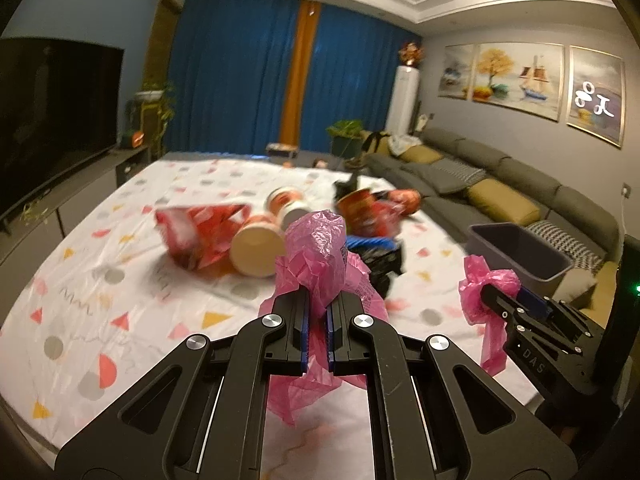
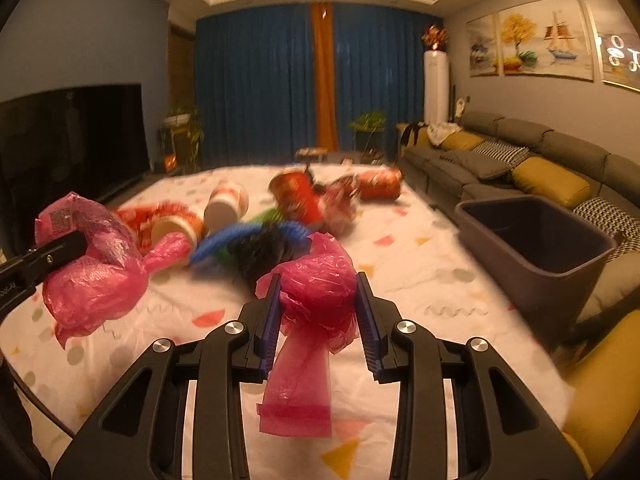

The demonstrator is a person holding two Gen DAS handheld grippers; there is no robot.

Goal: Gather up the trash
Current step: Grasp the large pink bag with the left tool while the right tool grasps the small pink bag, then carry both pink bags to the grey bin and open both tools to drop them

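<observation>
Blue curtains [image 1: 248, 76] and a grey sofa [image 2: 520, 160] framed a counter [image 1: 100, 280] spread with a white patterned cloth. On it lay a blurred heap of trash [image 2: 288, 204]: red wrappers, paper cups, something blue and black. Beside the counter's right edge stood a grey bin [image 2: 536, 236]. Each gripper held a crumpled pink plastic bag: the left gripper [image 1: 318, 312] had its jaws clamped tight on one [image 1: 320, 248], the right gripper [image 2: 318, 300] squeezed another bunched wad [image 2: 316, 300].

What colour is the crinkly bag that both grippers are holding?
Pink. The plastic bag shows best in the right wrist view, bunched between that gripper's blue pads.
</observation>
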